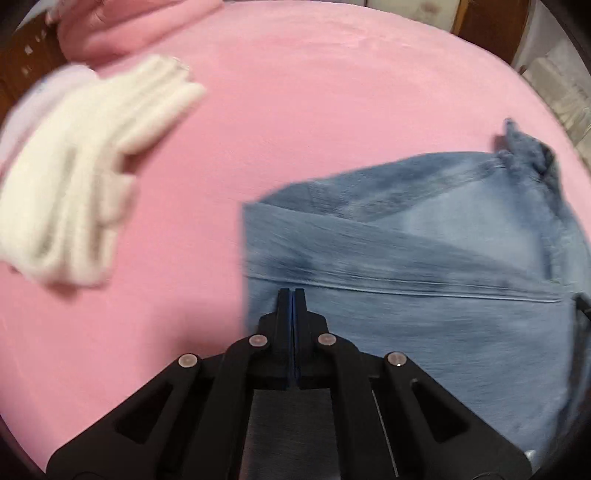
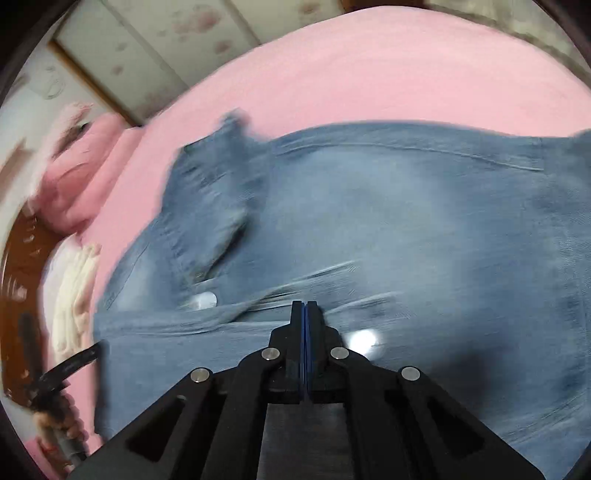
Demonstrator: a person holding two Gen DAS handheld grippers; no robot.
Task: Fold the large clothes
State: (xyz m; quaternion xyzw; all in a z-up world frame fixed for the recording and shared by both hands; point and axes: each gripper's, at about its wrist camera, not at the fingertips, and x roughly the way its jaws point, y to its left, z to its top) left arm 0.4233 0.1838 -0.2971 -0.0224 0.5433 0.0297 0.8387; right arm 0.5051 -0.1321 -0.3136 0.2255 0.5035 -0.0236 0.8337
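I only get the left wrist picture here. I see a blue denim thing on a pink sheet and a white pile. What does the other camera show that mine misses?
Observer: The right wrist view shows the denim garment spread much wider across the pink sheet, with two shiny round buttons on it.
Operator: Is the other gripper holding it?
Observer: The right gripper has its jaws shut together over the denim; whether any cloth is pinched, I cannot tell.
Operator: Anything beyond the bed?
Observer: Yes, pale panels with faded floral marks stand behind the bed's far edge.
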